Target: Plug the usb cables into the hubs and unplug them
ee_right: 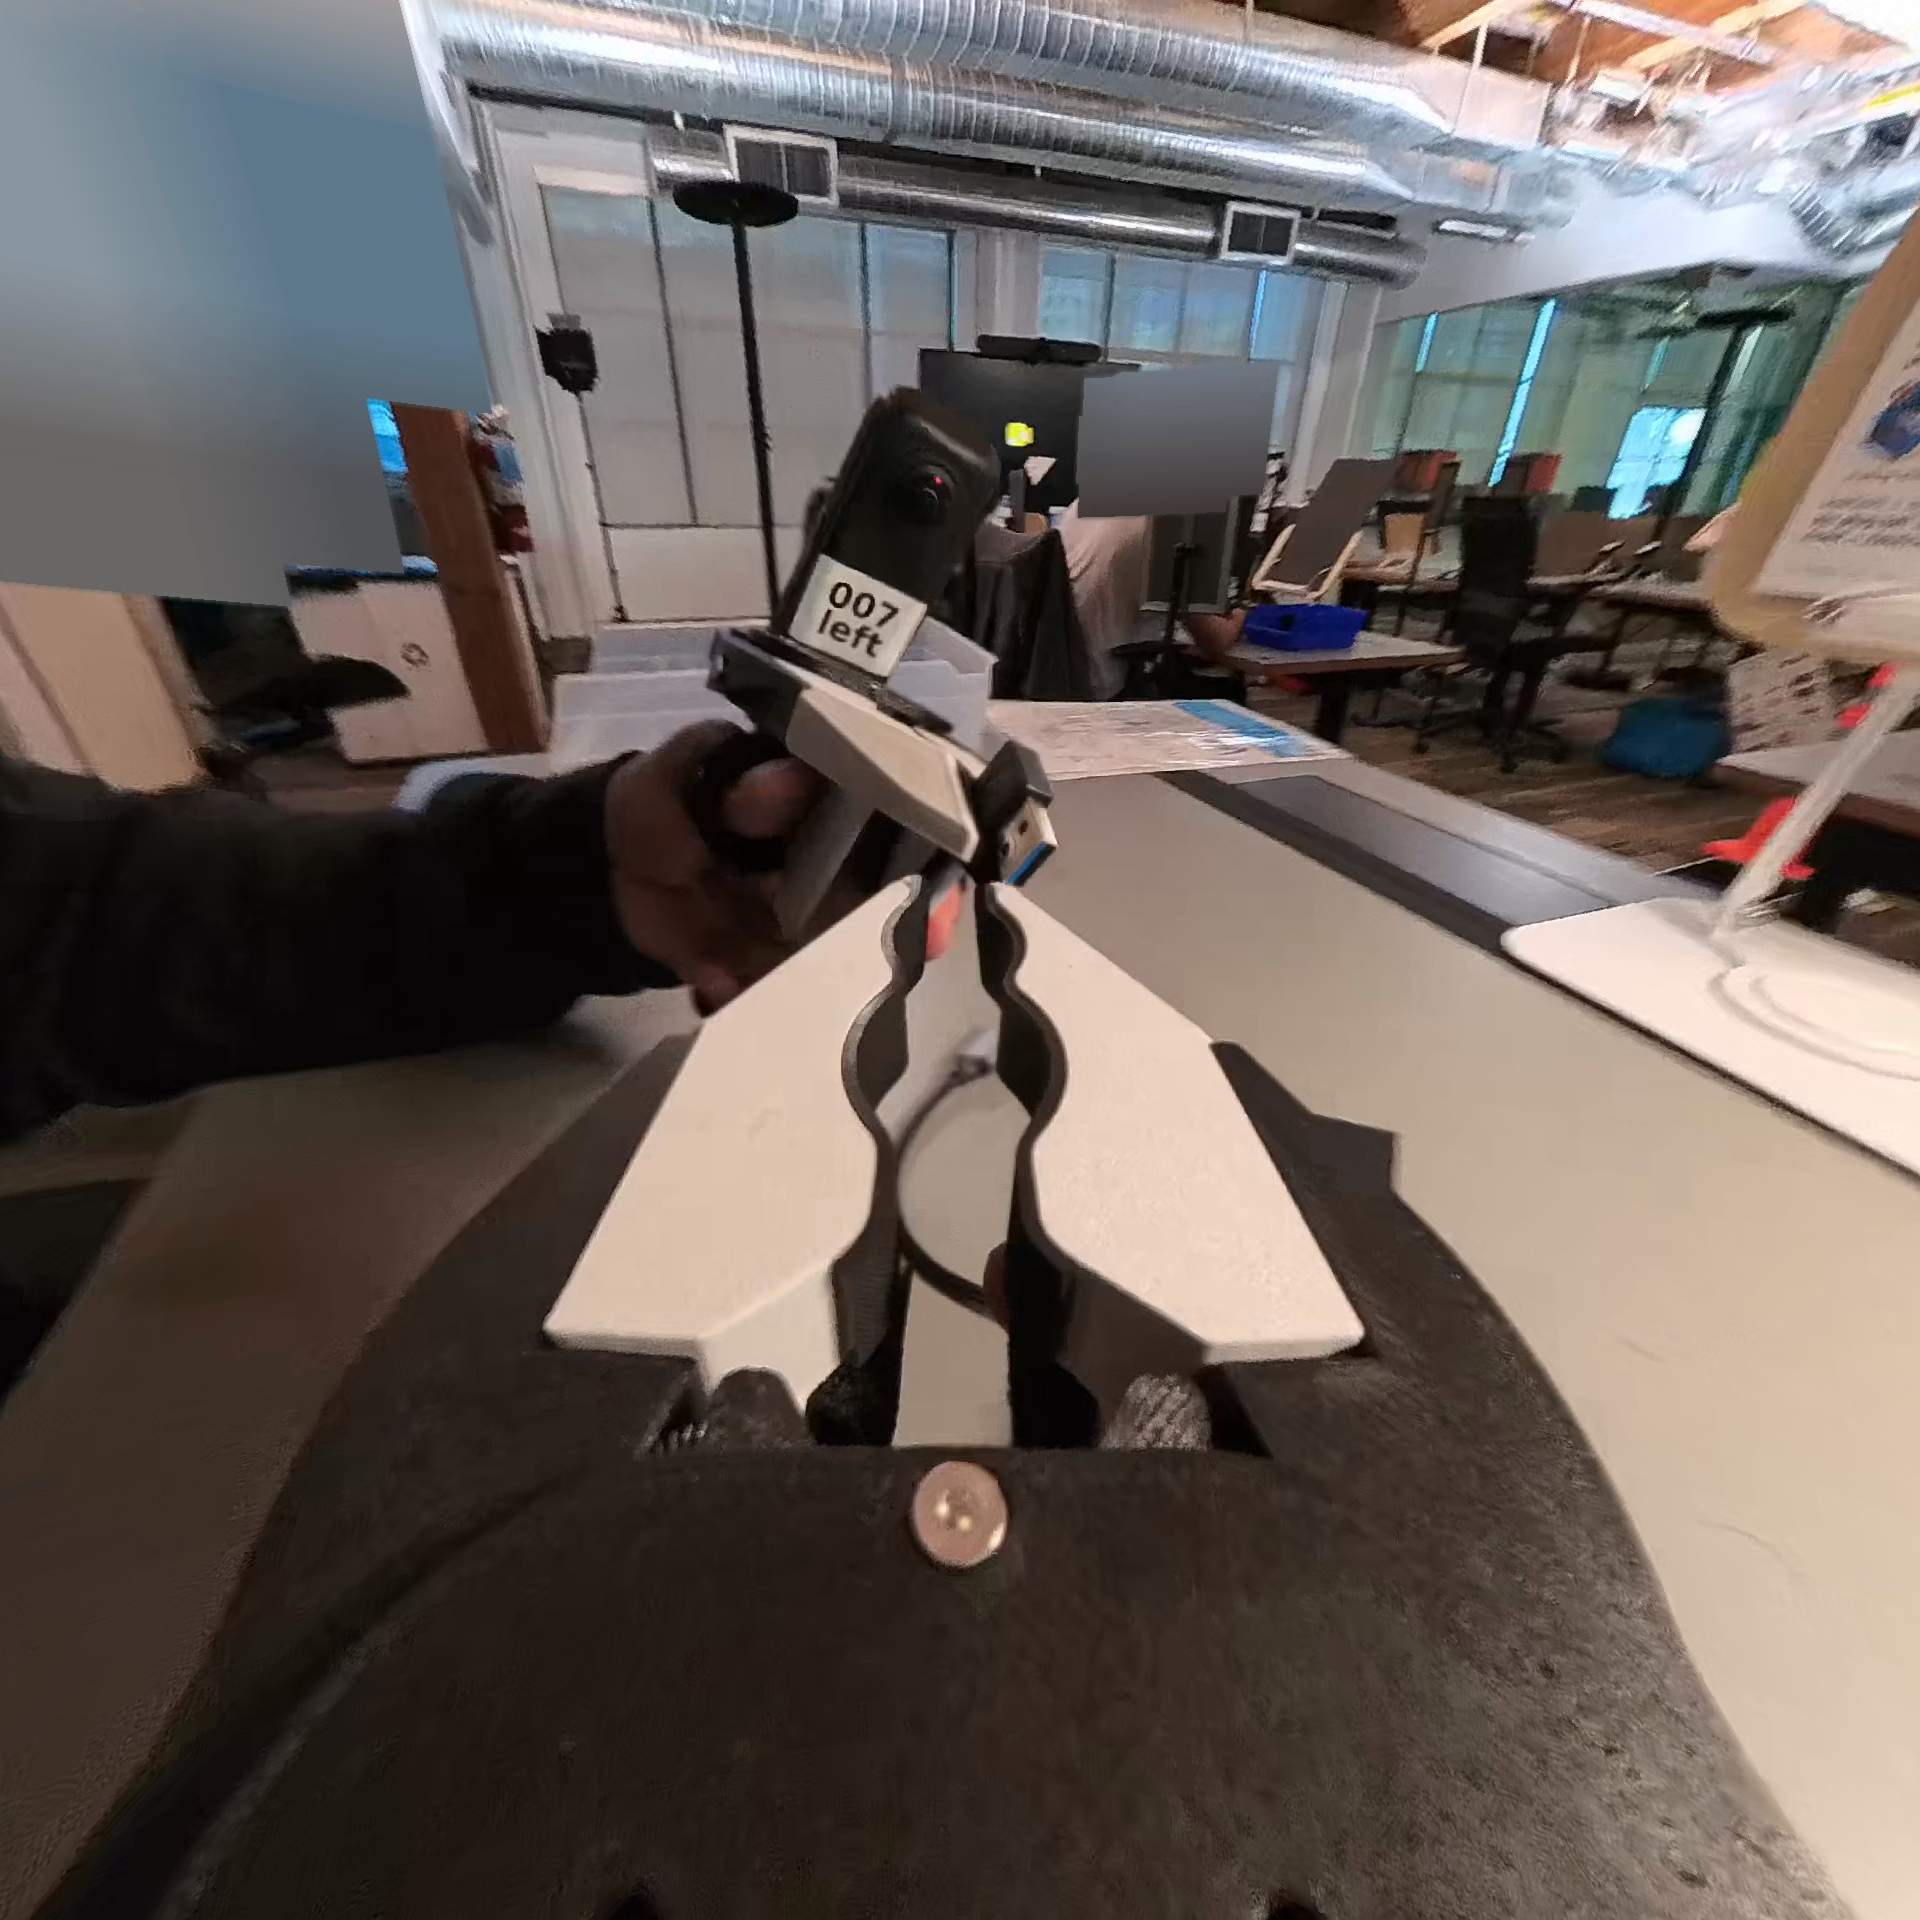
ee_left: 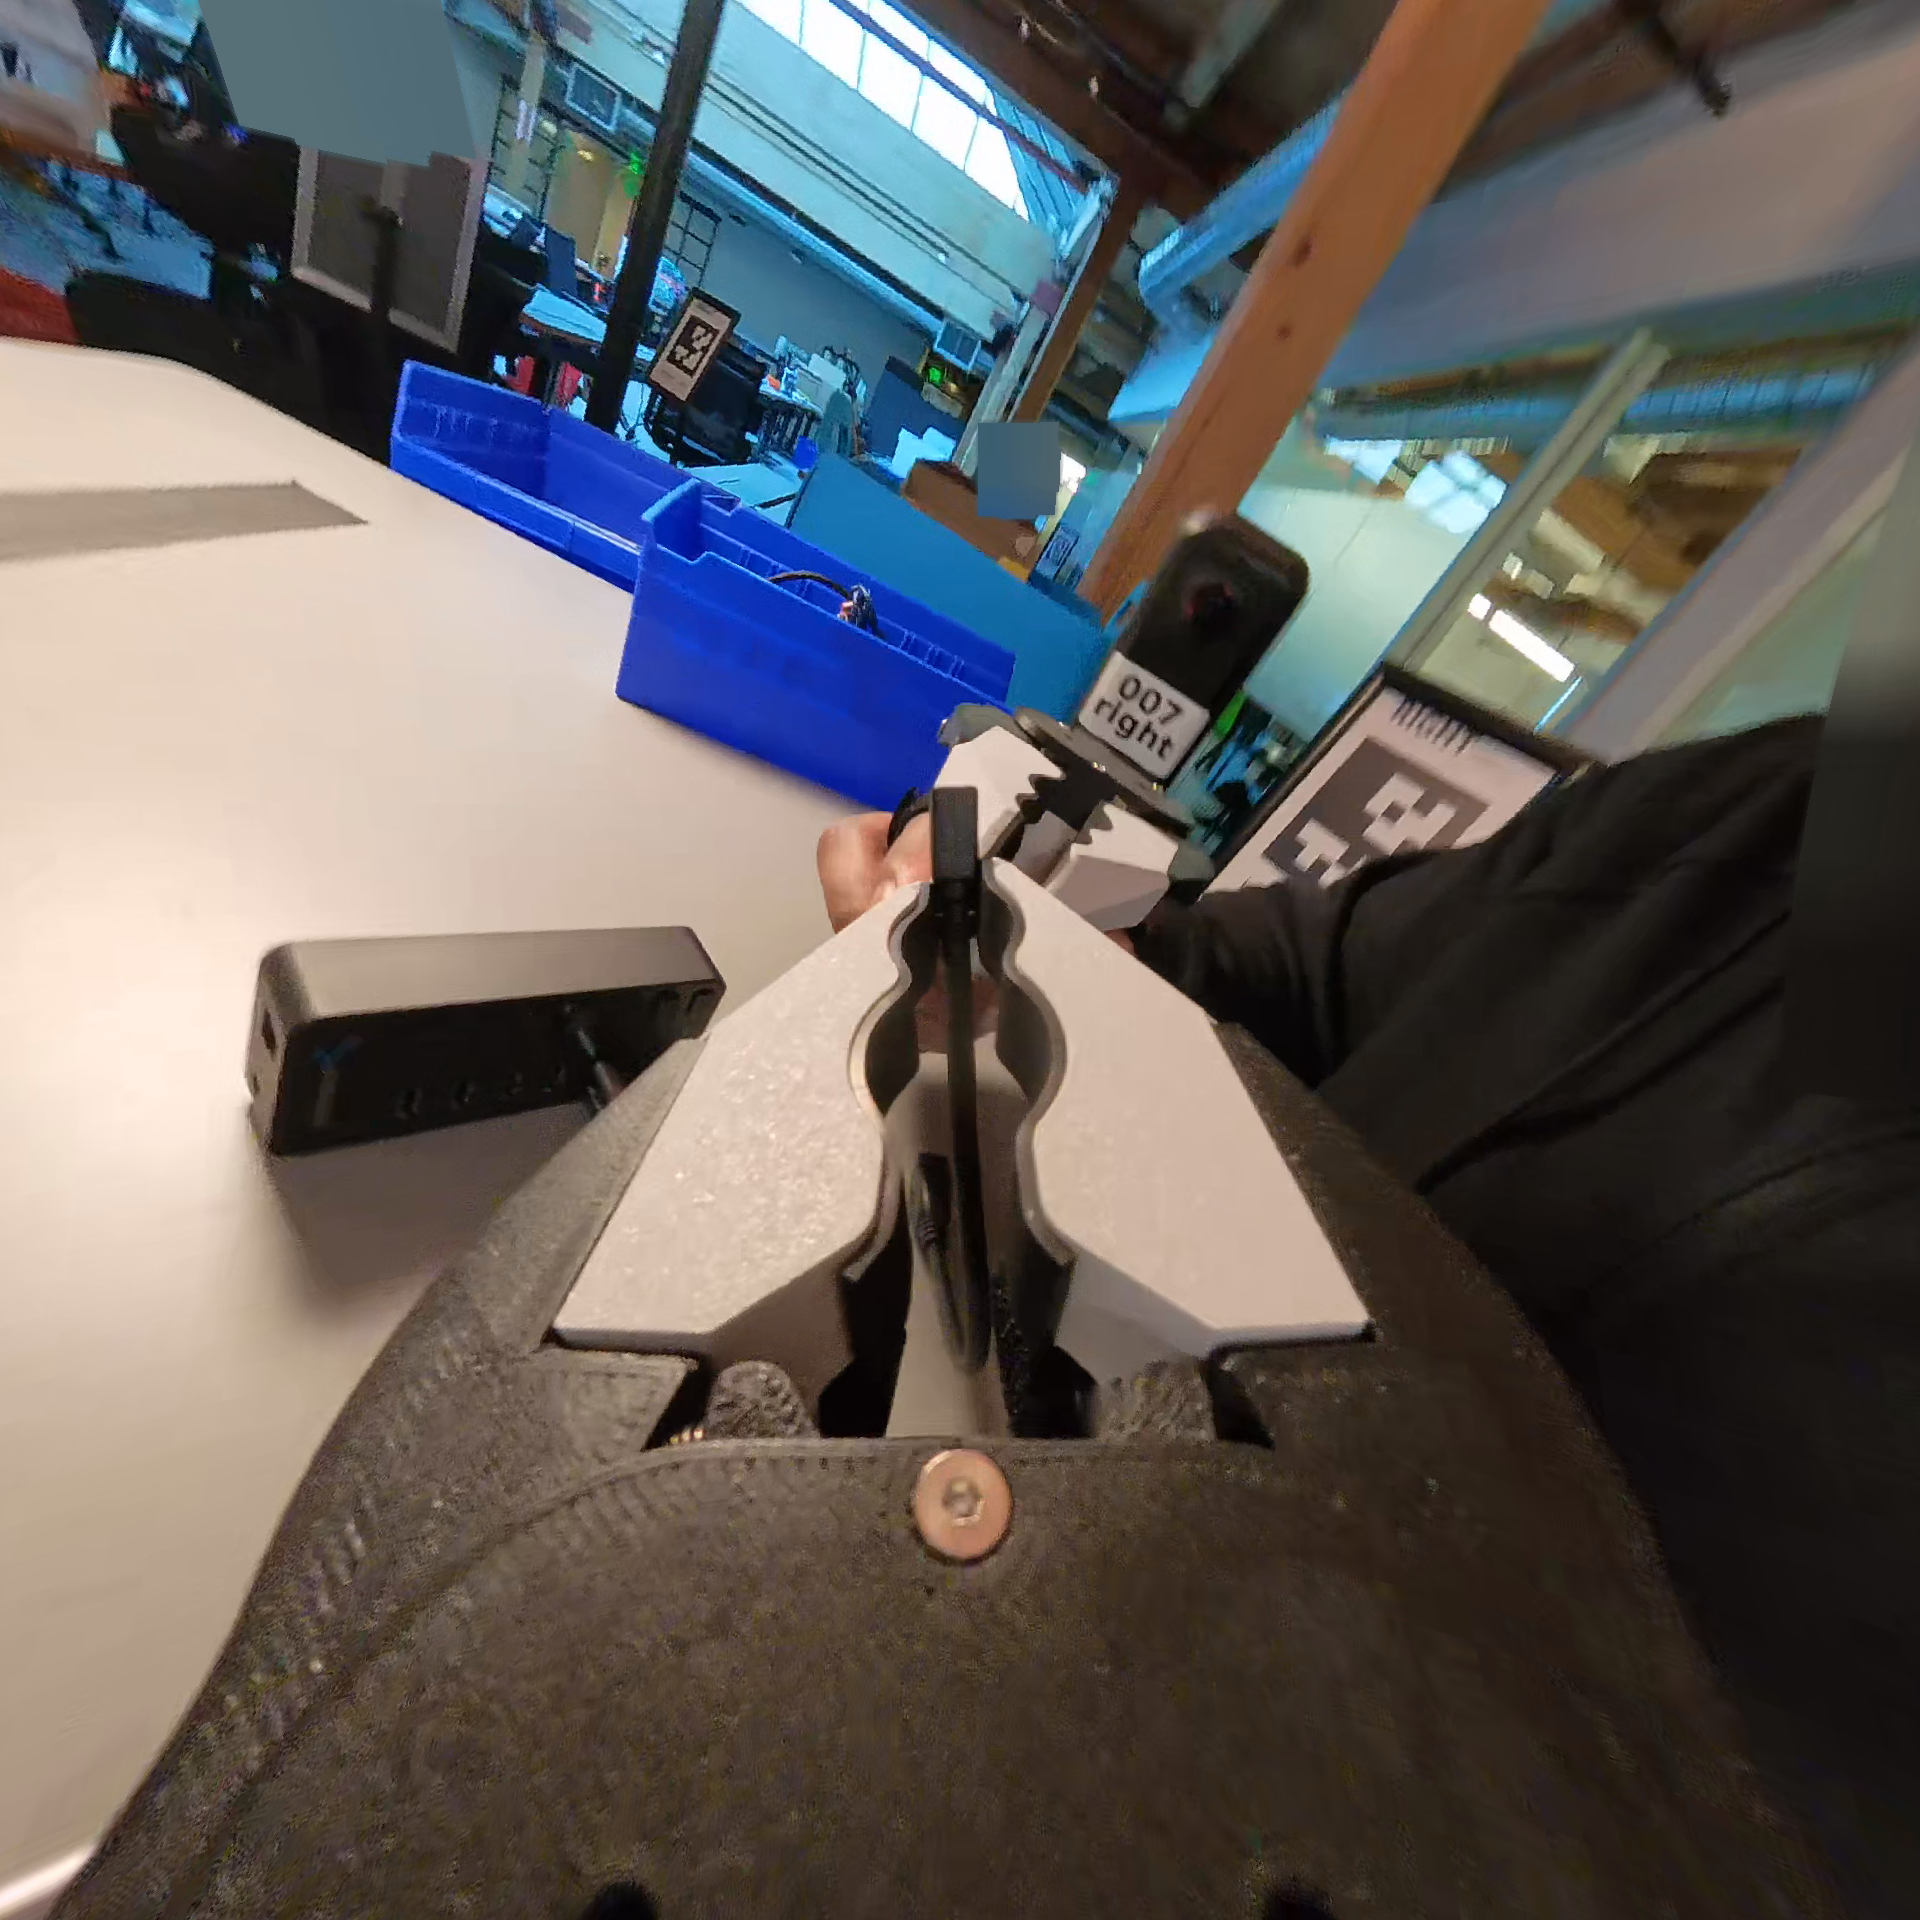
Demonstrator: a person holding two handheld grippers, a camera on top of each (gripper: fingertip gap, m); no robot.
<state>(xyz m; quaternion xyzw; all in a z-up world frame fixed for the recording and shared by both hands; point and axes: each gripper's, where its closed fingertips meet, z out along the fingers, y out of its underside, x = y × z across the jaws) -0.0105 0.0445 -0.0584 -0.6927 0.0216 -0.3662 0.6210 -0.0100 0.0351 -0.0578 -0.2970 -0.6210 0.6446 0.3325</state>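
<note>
Left wrist view: the left gripper (ee_left: 954, 894) is tilting up off the grey table (ee_left: 312, 727), its jaws clamping a black USB plug (ee_left: 954, 842) at the tips, the black cable (ee_left: 961, 1122) running back between the fingers. A black USB hub (ee_left: 468, 1029) is lying flat at 9 o'clock, just beside the gripper body. At 1 o'clock the right gripper (ee_left: 1023, 805) is pointing in, held by a hand (ee_left: 862, 868) in a dark sleeve (ee_left: 1455, 987). Blue bins (ee_left: 800, 665) are sitting at 11 o'clock.

Right wrist view: the right gripper (ee_right: 951, 899) is sitting with jaws nearly together; whether they grip the red piece (ee_right: 943, 920) at the tips is unclear. At 12 o'clock the left gripper (ee_right: 1003, 821) is pinching the blue-tongued USB plug (ee_right: 1029, 842), a hand (ee_right: 707, 852) wrapping its handle from 9 o'clock.
</note>
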